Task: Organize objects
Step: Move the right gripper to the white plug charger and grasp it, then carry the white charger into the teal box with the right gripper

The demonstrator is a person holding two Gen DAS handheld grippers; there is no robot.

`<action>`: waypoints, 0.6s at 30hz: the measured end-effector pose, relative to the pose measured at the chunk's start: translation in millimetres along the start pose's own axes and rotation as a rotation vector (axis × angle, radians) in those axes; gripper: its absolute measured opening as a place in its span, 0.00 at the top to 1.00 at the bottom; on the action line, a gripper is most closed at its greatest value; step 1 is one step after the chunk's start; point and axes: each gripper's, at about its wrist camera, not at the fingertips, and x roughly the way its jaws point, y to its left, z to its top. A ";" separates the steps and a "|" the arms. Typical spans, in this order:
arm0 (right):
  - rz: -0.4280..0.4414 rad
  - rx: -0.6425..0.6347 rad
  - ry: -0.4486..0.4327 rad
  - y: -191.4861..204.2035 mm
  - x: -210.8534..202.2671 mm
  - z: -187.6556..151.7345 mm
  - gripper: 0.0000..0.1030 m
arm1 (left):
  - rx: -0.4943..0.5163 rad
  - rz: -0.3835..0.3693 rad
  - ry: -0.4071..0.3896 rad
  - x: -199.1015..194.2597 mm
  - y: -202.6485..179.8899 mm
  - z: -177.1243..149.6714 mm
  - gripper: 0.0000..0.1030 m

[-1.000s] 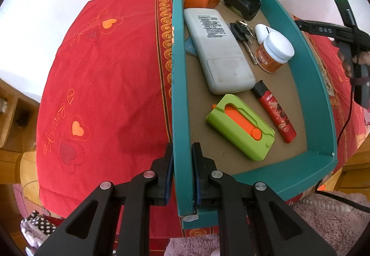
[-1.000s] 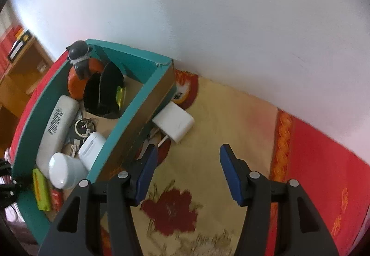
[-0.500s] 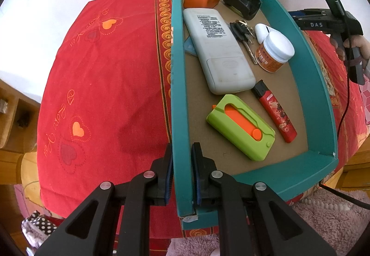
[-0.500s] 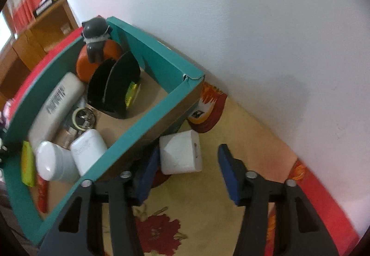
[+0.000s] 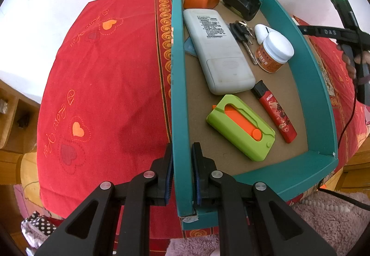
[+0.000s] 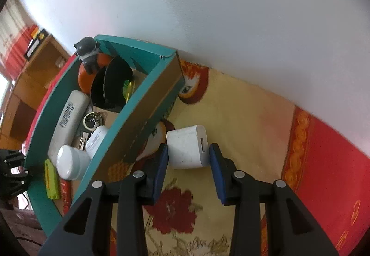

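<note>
Left wrist view: the left gripper point(image 5: 181, 171) pinches the teal box point(image 5: 178, 84) wall near its corner. The right gripper point(image 6: 186, 164) brackets the white USB charger point(image 6: 186, 149), pads touching or nearly touching, just right of the box.

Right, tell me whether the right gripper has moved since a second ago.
Yes. The right gripper has advanced toward the wall and now straddles the white charger, which earlier lay ahead of it beside the teal box.

Your left gripper point(image 5: 181, 170) sits on the box point(image 5: 178, 94) wall, one finger on each side. Inside the box, ahead and to the right, the cutter point(image 5: 240, 131) comes first. The lighter point(image 5: 274, 111) lies right of it. The remote point(image 5: 217, 50) lies further ahead. The charger point(image 6: 186, 150) sits between your right gripper's point(image 6: 187, 163) fingers, with the box to its left.
</note>
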 end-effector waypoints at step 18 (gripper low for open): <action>-0.059 0.152 -0.017 20.6 -45.3 -66.9 0.65 | 0.000 0.000 -0.002 -1.0 -1.3 0.7 0.86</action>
